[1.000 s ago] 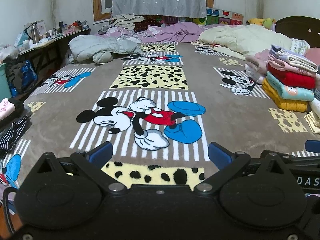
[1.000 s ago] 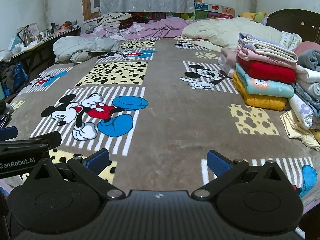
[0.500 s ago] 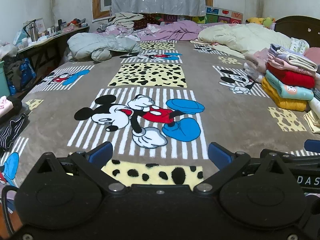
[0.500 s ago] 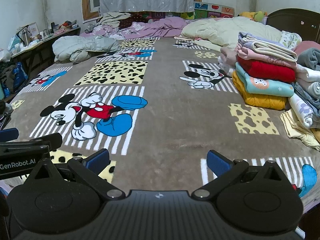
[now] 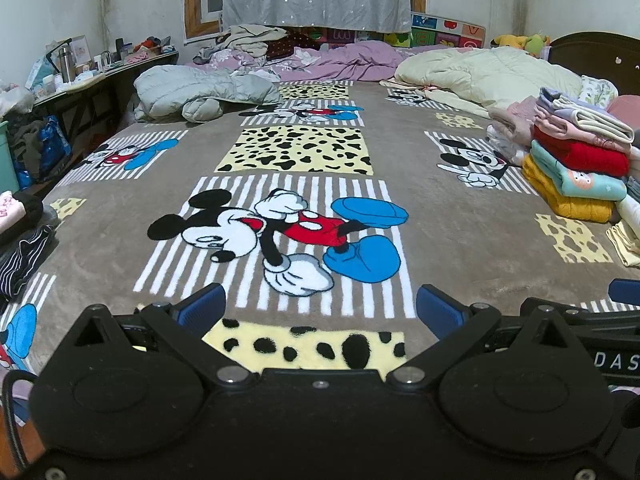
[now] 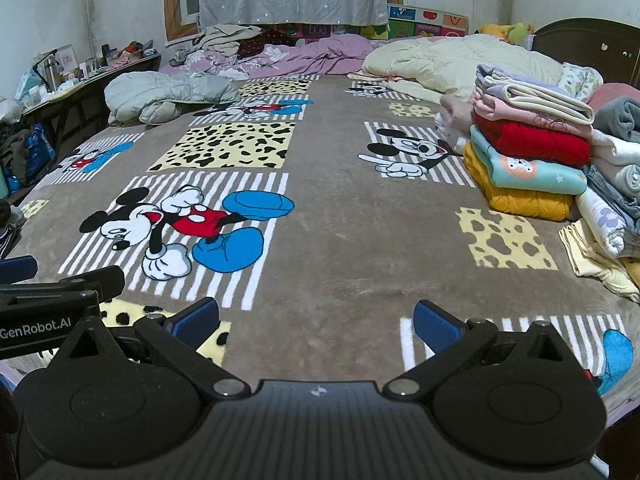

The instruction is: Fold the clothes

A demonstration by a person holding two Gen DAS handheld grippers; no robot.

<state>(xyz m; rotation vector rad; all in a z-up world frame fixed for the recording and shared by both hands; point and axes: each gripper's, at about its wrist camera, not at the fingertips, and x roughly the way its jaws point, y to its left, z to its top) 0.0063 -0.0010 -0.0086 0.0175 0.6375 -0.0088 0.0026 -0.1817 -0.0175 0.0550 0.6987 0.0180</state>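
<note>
A stack of folded clothes [image 6: 528, 156] in red, teal, mustard and pink stands on the right side of the bed; the same stack of folded clothes [image 5: 572, 164] shows in the left wrist view. Unfolded garments lie at the bed's left edge: a dark striped piece [image 5: 22, 256] and a pink one [image 5: 8, 212]. My left gripper [image 5: 320, 308] hovers open over the cartoon mouse blanket [image 5: 460, 232], holding nothing. My right gripper [image 6: 316, 320] is open and empty too, just right of the left one. Each gripper's side shows in the other's view.
A grey padded jacket [image 5: 192, 92] lies crumpled at the far left of the bed. Cream quilt [image 5: 480, 76] and purple bedding [image 5: 340, 64] are heaped at the far end. More loose folded items [image 6: 608, 216] sit beside the stack. A cluttered shelf [image 5: 88, 76] runs along the left wall.
Both grippers have drifted very slightly; the view barely shifts. Nothing was taken hold of or let go.
</note>
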